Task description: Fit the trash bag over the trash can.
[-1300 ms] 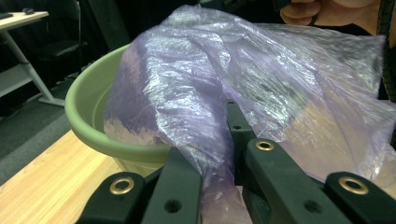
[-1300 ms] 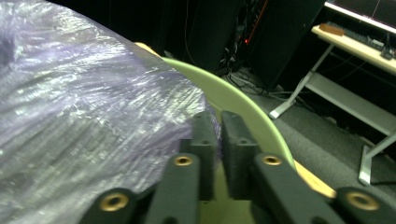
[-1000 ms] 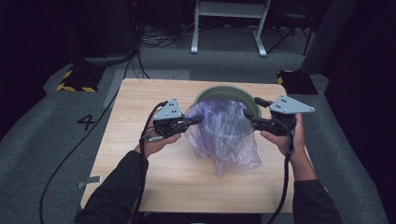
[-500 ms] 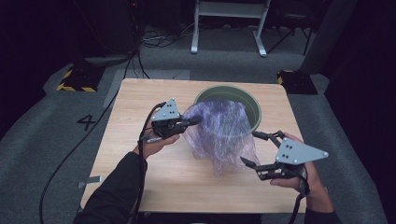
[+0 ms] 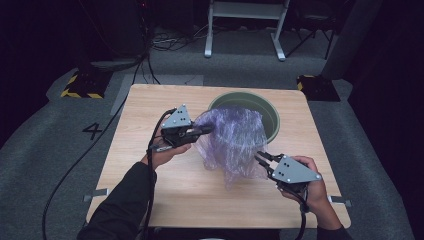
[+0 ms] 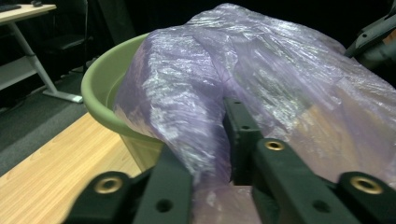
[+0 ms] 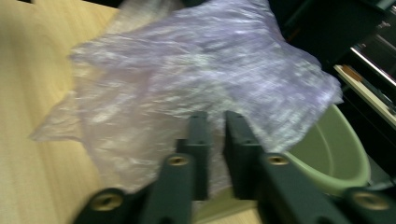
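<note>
A crinkled purple plastic bag point(image 5: 235, 140) hangs half out of a green bin point(image 5: 270, 107) onto the wooden table point(image 5: 150, 110). My left gripper point(image 5: 206, 130) holds the bag's upper left edge above the table. In the left gripper view, film point(image 6: 261, 70) is bunched between the jaws of this gripper point(image 6: 205, 135), which have just been opening a little. My right gripper point(image 5: 260, 157) is low at the bag's near right edge. Its jaws have just closed, and in the right gripper view this gripper point(image 7: 215, 116) is nearly together on the film point(image 7: 187, 65), with the bin point(image 7: 336, 149) behind.
The bin stands at the table's far right. On the grey floor are a yellow-and-black striped block point(image 5: 80, 85) at far left, a dark block point(image 5: 315, 86) at far right, a white frame point(image 5: 245, 30) behind, and cables. My right gripper point(image 6: 373, 37) shows top right in the left gripper view.
My right gripper let go of the bag's upper right by the bin, swung down toward the near right, opened wide, then closed at the bag's lower edge. The left hand stayed put.
</note>
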The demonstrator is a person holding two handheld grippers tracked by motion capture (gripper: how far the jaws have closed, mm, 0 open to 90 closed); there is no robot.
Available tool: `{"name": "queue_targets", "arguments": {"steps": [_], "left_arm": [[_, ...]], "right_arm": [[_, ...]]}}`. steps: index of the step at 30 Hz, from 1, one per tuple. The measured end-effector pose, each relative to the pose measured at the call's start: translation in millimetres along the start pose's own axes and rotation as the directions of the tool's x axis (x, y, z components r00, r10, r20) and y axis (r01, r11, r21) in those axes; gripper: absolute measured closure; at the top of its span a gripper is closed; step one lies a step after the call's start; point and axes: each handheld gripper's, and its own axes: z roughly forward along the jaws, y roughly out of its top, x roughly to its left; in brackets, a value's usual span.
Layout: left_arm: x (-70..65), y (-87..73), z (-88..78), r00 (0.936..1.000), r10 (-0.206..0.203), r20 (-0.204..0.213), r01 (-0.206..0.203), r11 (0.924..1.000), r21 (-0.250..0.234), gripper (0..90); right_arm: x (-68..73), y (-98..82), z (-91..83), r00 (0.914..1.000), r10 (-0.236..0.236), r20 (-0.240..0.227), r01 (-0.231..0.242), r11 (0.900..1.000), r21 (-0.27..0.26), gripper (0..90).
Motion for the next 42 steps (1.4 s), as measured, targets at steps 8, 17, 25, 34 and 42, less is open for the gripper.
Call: {"name": "queue_targets", "arguments": {"steps": [8, 17, 25, 34, 42], "left_arm": [[0.8, -0.7, -5.2, 0.9999, 0.006, 0.011, -0.006, 0.9997, -0.024, 83.1], [-0.4, -3.1, -4.7, 0.9998, 0.007, 0.017, -0.006, 0.9999, -0.011, 86.1], [2.6, -3.3, -5.0, 0.9997, -0.013, 0.022, 0.014, 0.9996, -0.024, 86.1], [4.7, -5.2, -3.9, 0.9994, -0.023, 0.025, 0.023, 0.9996, -0.016, 82.6], [9.8, -8.0, -5.7, 0.9952, -0.097, 0.006, 0.097, 0.9951, -0.017, 34.9]], "right_arm": [[-10.2, 1.9, 1.7, 0.9986, 0.049, 0.019, -0.049, 0.999, -0.025, 56.9], [9.9, -15.1, -17.0, 0.9899, 0.065, -0.126, -0.077, 0.993, -0.091, 18.0], [25.8, -40.9, -11.8, 0.9894, 0.108, -0.097, -0.117, 0.988, -0.102, 16.1], [28.9, -56.1, 5.3, 0.9897, 0.118, -0.081, -0.126, 0.987, -0.098, 72.2], [-0.8, -41.1, -7.6, 0.9845, 0.175, -0.011, -0.172, 0.956, -0.238, 90.0]]}}
